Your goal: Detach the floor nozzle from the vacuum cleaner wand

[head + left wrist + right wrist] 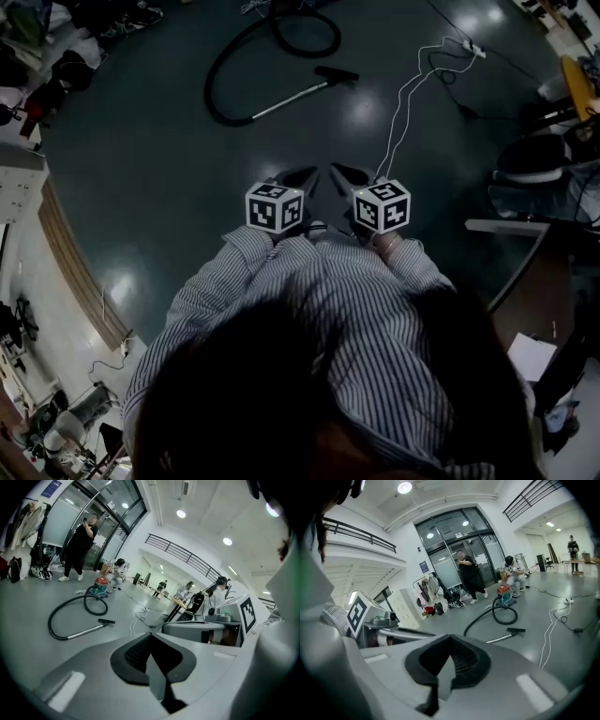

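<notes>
The vacuum lies on the dark floor well ahead of me. Its silver wand ends in a black floor nozzle, and a black hose loops back from it. The left gripper view shows the nozzle on the wand, with the hose running to a teal and red vacuum body. The right gripper view shows the same nozzle and wand. My left gripper and right gripper are held side by side close to my chest, both shut and empty, far from the vacuum.
A white cable with a power strip trails across the floor right of the wand. A desk edge and an office chair stand at the right. Bags and clothes lie at the left. A person stands beyond the vacuum, another sits.
</notes>
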The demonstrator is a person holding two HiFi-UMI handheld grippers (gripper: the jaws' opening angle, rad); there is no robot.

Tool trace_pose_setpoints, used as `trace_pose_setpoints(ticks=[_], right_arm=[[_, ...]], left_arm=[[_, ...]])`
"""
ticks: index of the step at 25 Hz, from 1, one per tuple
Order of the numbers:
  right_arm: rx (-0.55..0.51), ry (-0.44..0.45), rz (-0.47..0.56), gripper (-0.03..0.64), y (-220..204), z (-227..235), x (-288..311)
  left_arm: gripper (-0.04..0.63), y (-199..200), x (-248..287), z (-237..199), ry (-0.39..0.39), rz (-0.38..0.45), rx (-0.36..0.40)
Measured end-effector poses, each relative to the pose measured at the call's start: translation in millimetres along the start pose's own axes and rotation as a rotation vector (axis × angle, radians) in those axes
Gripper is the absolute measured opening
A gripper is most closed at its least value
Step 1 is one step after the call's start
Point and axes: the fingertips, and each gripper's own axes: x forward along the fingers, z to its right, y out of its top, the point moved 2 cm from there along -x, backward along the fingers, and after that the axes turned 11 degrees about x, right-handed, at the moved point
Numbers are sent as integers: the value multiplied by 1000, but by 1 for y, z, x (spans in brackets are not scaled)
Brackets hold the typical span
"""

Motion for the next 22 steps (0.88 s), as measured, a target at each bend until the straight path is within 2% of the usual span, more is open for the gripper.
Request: trace_pose_setpoints(ticks=[4, 7, 12, 22], right_arm=[[60, 6, 26, 2, 4, 7, 0], [126, 10, 43, 2, 9, 15, 0], [133, -14, 29, 2, 15, 35, 1], [153, 22, 3, 2, 28, 64, 11]], left_arm=[[6, -4, 4, 0, -4, -15, -14], [6, -6, 9, -4, 21, -40, -16], [6, -2, 23, -12, 60, -51, -40], [6, 10, 61, -20, 46, -54, -44]])
